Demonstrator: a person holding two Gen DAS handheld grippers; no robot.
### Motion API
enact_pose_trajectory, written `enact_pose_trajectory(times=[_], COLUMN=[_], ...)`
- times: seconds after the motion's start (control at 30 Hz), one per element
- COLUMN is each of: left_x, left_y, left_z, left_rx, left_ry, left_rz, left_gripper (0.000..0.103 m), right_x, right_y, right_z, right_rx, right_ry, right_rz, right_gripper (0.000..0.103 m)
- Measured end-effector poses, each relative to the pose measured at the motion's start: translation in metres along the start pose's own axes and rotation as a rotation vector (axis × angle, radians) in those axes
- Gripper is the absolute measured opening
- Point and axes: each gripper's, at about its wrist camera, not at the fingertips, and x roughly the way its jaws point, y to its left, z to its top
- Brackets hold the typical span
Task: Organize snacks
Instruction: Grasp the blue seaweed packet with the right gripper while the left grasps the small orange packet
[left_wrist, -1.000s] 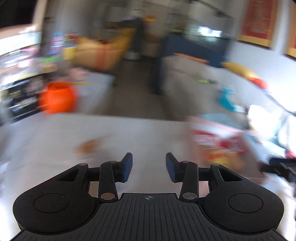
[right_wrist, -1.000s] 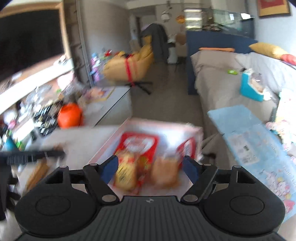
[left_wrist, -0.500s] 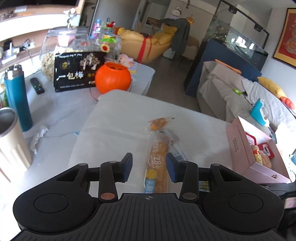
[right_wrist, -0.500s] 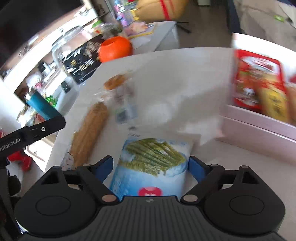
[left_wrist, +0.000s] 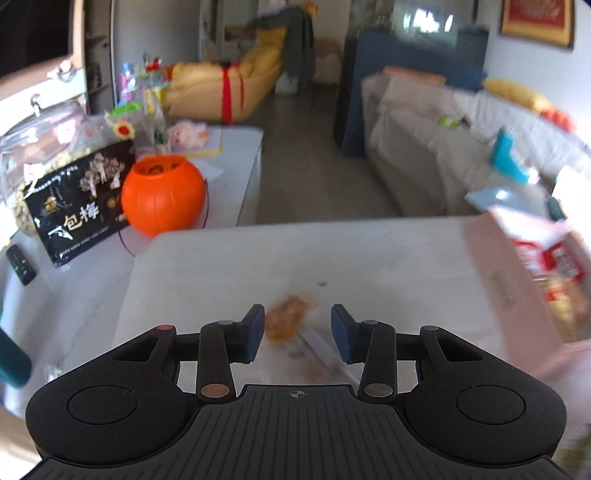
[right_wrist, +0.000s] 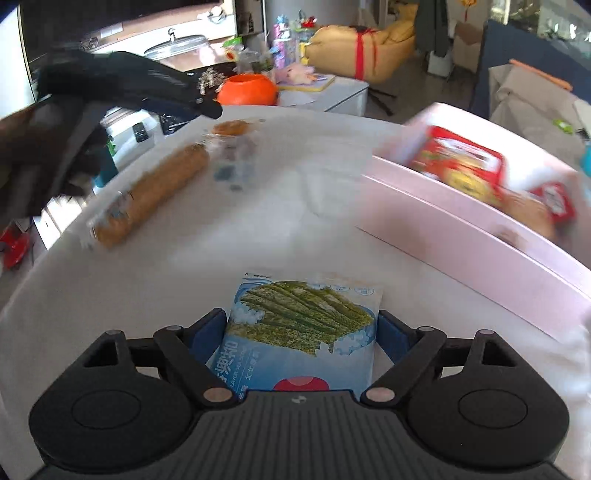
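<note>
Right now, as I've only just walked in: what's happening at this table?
A person is sorting snacks with two handheld grippers. The right gripper straddles a blue seaweed snack packet lying on the white table; whether it is gripped is unclear. The left gripper is open over a small clear-wrapped pastry. The pink box already holds several snacks.

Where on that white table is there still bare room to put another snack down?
Bare tabletop lies between the long biscuit pack, the blue seaweed packet and the pink box. The box is crowded with snacks; the side surface around the orange pumpkin bucket is cluttered.
</note>
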Motion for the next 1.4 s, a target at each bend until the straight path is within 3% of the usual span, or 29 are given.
enact_pose_trajectory(times=[0.07, 0.13, 0.17, 0.2, 0.23, 0.3, 0.43, 0.57, 0.73, 0.9, 1.07, 1.4], left_x=[0.027, 0.036, 0.035, 0.028, 0.02, -0.002, -0.052, -0.083, -0.1, -0.099, -0.098, -0.104], left_y=[0.002, 0.002, 0.002, 0.002, 0.002, -0.001, -0.028, -0.063, -0.094, -0.102, -0.102, -0.112], left_z=[0.007, 0.01, 0.009, 0.007, 0.005, 0.001, -0.019, -0.059, -0.121, -0.149, -0.148, -0.151], left_rx=[-0.011, 0.007, 0.005, -0.01, -0.03, -0.065, -0.043, -0.016, 0.017, -0.009, -0.031, -0.015], left_ry=[0.087, 0.096, 0.098, 0.087, 0.072, 0.033, -0.025, 0.039, 0.118, 0.155, 0.151, 0.14], left_rz=[0.028, 0.084, 0.082, 0.065, 0.026, -0.075, -0.196, -0.306, -0.369, -0.381, -0.366, -0.339], left_gripper=[0.045, 0.033, 0.032, 0.025, 0.023, 0.023, 0.023, 0.023, 0.024, 0.027, 0.027, 0.027], right_x=[-0.011, -0.014, -0.014, -0.016, -0.018, -0.016, -0.011, -0.01, -0.009, -0.011, -0.019, -0.052], right_y=[-0.015, -0.028, -0.033, -0.037, -0.04, -0.041, -0.041, -0.041, -0.041, -0.041, -0.034, -0.028], right_z=[-0.014, -0.022, -0.026, -0.031, -0.035, -0.041, -0.039, -0.039, -0.04, -0.041, -0.044, -0.058], right_rx=[0.017, 0.053, 0.069, 0.074, 0.077, 0.078, 0.086, 0.088, 0.088, 0.092, 0.066, 0.049], right_ry=[-0.015, -0.013, -0.012, -0.032, -0.05, -0.084, -0.089, -0.09, -0.089, -0.056, 0.003, -0.03], right_rz=[-0.017, -0.039, -0.054, -0.068, -0.076, -0.077, -0.082, -0.084, -0.083, -0.064, -0.054, -0.043], right_gripper=[0.087, 0.089, 0.09, 0.09, 0.09, 0.092, 0.097, 0.097, 0.097, 0.103, 0.103, 0.099])
